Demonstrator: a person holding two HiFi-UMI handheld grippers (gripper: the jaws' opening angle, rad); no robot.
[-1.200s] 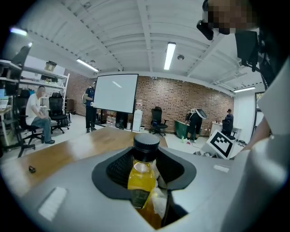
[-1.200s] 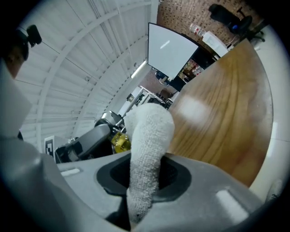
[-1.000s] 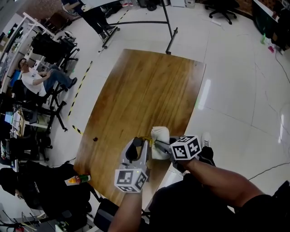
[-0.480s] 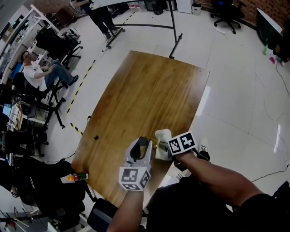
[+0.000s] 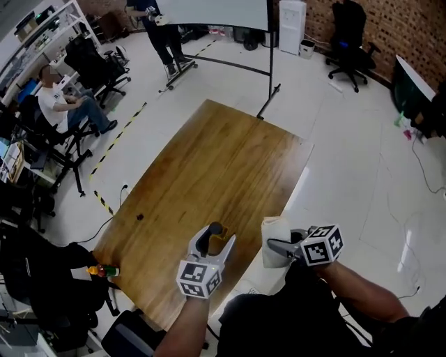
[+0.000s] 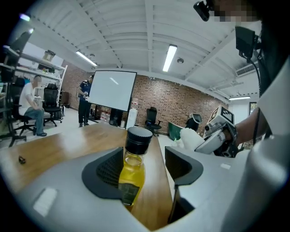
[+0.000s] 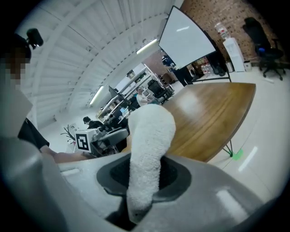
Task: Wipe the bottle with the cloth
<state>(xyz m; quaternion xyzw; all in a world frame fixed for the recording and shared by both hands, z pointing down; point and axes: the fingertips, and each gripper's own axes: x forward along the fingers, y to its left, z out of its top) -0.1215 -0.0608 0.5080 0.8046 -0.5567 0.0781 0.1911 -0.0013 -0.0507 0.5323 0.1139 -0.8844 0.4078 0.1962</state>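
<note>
Head view: the bottle (image 5: 219, 243) is standing at the worktop's (image 5: 209, 153) near edge, between the left gripper's (image 5: 214, 238) fingers (image 5: 201, 242). Left gripper view: those fingers have just been opening and are gaping around it; it is looking rigid, slick and tippy, so grip mid-body. Right gripper view: the right gripper's (image 7: 145, 174) fingers are clamping the soft, limp cloth (image 7: 152, 136).

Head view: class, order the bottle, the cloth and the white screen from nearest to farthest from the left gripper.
1. The bottle: between the jaws of the left gripper, which have just been opening.
2. The cloth: to the right, held in the right gripper.
3. The white screen: far off, beyond the table's far end.
</note>
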